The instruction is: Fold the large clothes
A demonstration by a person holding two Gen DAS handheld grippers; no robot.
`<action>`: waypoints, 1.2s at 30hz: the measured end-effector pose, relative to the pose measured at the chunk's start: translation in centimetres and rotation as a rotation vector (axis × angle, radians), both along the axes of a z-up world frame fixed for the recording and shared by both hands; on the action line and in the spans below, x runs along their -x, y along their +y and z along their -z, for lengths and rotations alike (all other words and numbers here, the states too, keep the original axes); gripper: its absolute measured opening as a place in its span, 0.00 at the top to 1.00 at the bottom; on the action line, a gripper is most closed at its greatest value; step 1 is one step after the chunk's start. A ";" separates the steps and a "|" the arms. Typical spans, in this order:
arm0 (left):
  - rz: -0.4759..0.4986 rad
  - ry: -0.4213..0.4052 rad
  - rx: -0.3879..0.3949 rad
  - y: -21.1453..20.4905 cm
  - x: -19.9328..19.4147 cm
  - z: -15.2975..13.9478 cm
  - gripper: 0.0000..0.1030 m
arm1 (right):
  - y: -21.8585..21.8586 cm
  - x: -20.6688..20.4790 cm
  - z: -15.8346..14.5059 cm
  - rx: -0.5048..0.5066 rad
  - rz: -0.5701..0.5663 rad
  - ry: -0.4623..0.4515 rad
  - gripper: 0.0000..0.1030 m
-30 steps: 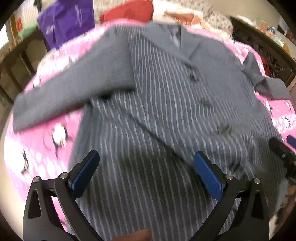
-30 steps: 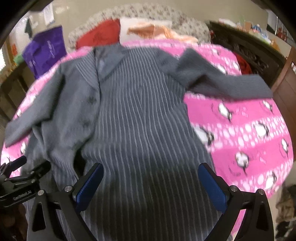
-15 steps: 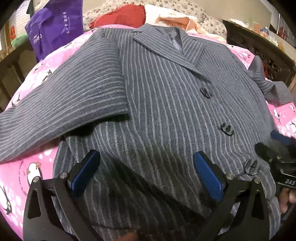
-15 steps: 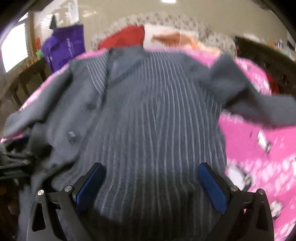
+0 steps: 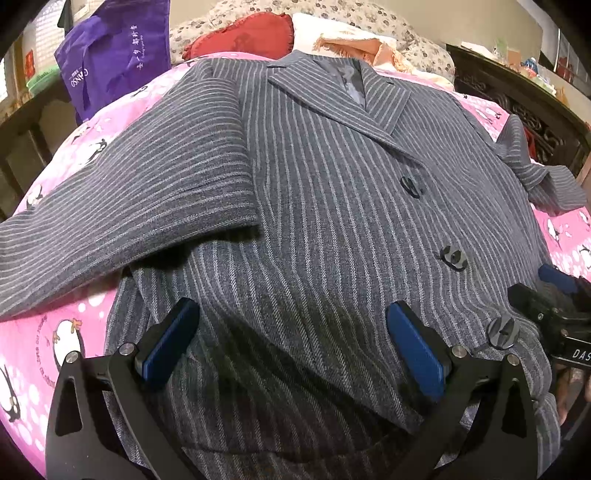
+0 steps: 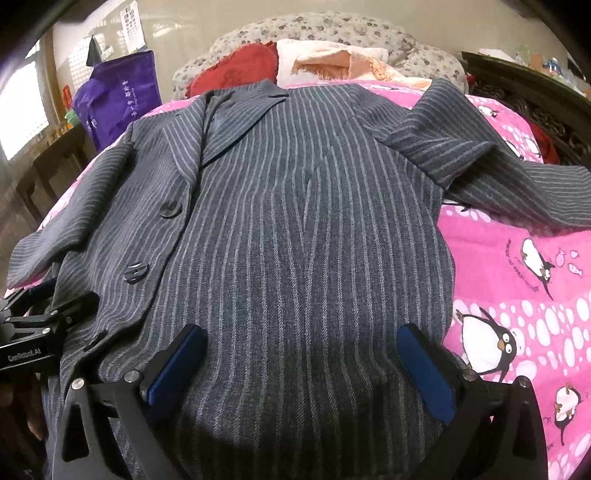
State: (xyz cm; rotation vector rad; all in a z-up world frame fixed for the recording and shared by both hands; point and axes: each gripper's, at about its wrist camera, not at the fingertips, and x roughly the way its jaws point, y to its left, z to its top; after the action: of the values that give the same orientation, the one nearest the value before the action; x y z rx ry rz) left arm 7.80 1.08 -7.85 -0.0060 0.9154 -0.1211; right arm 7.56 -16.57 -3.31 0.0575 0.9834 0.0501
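A grey pinstriped jacket (image 5: 332, 192) (image 6: 295, 206) lies face up on a pink penguin-print bed cover (image 5: 66, 332) (image 6: 517, 295), its collar at the far end. One sleeve (image 5: 122, 206) stretches out to the left, the other sleeve (image 6: 498, 170) to the right. My left gripper (image 5: 291, 343) is open, low over the jacket's lower left front, nothing between its blue pads. My right gripper (image 6: 299, 365) is open too, over the lower right front. Each gripper shows at the edge of the other's view: the right gripper (image 5: 554, 306), the left gripper (image 6: 33, 325).
Red pillow (image 6: 236, 66), peach cloth (image 6: 332, 62) and floral bedding (image 6: 332, 29) lie at the head of the bed. A purple bag (image 5: 114, 55) stands at the far left by a dark table (image 6: 48, 166). Carved dark furniture (image 5: 517, 96) borders the right side.
Both grippers have come lower and closer over the jacket's lower front; the views have sharpened from blurred. The jacket lies as before, and both grippers stay open.
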 end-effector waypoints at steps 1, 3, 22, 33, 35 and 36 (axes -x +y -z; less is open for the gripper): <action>0.000 -0.001 0.001 0.0 0.0 0.0 0.00 | -0.1 0.0 0.0 0.004 -0.002 0.001 0.00; 0.000 -0.001 0.002 0.0 0.0 0.0 0.00 | -0.3 -0.1 0.1 -0.001 -0.002 0.002 0.00; -0.273 -0.207 0.185 11.5 5.9 -5.4 0.03 | -0.1 0.0 0.0 0.001 0.003 -0.003 0.00; -0.512 -0.176 0.509 25.5 4.4 -1.3 0.30 | 0.0 0.0 0.0 -0.001 0.003 -0.003 0.00; -0.537 -0.192 0.524 26.9 3.1 -1.5 0.30 | -0.1 0.0 0.0 0.001 0.003 -0.004 0.00; -0.571 -0.188 0.545 28.2 2.3 -1.3 0.30 | 0.0 0.0 0.0 0.001 0.003 -0.004 0.00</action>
State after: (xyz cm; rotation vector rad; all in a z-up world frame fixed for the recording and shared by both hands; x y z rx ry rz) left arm 5.50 29.29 -6.53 -0.7449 0.6410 0.1620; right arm 7.59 -16.62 -3.35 0.0581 0.9793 0.0464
